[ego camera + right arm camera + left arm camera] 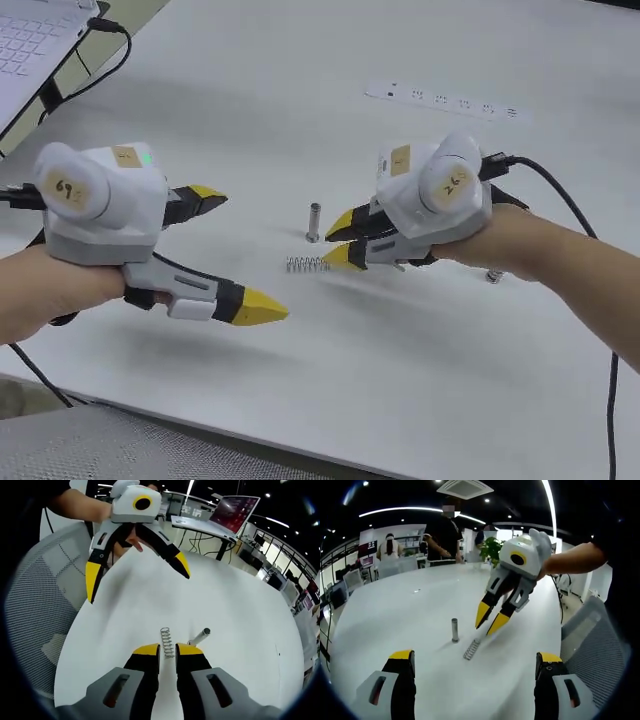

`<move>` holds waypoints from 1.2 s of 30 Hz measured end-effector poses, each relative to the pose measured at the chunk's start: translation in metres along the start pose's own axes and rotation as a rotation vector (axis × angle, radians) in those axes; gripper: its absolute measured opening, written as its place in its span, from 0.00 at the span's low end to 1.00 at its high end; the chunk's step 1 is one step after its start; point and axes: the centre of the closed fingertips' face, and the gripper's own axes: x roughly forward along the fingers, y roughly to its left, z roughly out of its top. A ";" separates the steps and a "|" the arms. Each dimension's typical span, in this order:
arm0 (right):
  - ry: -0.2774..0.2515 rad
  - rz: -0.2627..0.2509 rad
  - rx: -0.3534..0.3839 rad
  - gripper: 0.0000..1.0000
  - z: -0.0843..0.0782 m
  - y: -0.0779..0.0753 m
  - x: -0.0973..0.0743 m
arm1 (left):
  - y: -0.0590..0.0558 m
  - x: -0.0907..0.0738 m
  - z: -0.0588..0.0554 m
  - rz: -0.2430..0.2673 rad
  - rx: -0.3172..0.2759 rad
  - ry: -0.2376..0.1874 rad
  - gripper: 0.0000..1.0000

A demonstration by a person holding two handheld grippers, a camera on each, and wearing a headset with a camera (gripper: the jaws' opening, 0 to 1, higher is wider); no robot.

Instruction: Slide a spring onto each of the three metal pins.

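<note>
Work surface: large white table (300, 80), far end rounded as seen in the left gripper view. White power strip (443, 100) lies flat on its far side. Open laptop (30, 40) at the table's left corner, black cable (126, 55) looping from it. Grey mesh chair (45, 595) at the table edge. Ceiling dark, with curved strip lights (405, 508) and a square air vent (465, 487). Green plant (492, 550) beyond the table; people (442, 535) standing near desks behind it

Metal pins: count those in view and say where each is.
2. An upright pin stands just beyond the spring, by the right tongs. A likely second pin peeks out under the right forearm; others may be hidden.
</note>
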 end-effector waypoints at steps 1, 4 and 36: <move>0.003 0.001 0.001 0.10 -0.001 0.000 0.002 | 0.000 0.000 0.000 -0.001 0.000 0.001 0.98; 0.015 0.007 0.007 0.10 -0.003 0.002 0.007 | -0.001 0.001 0.000 -0.003 0.000 0.001 0.98; 0.081 0.010 0.063 0.09 -0.023 0.003 0.033 | -0.001 -0.004 -0.006 -0.002 -0.013 0.009 0.98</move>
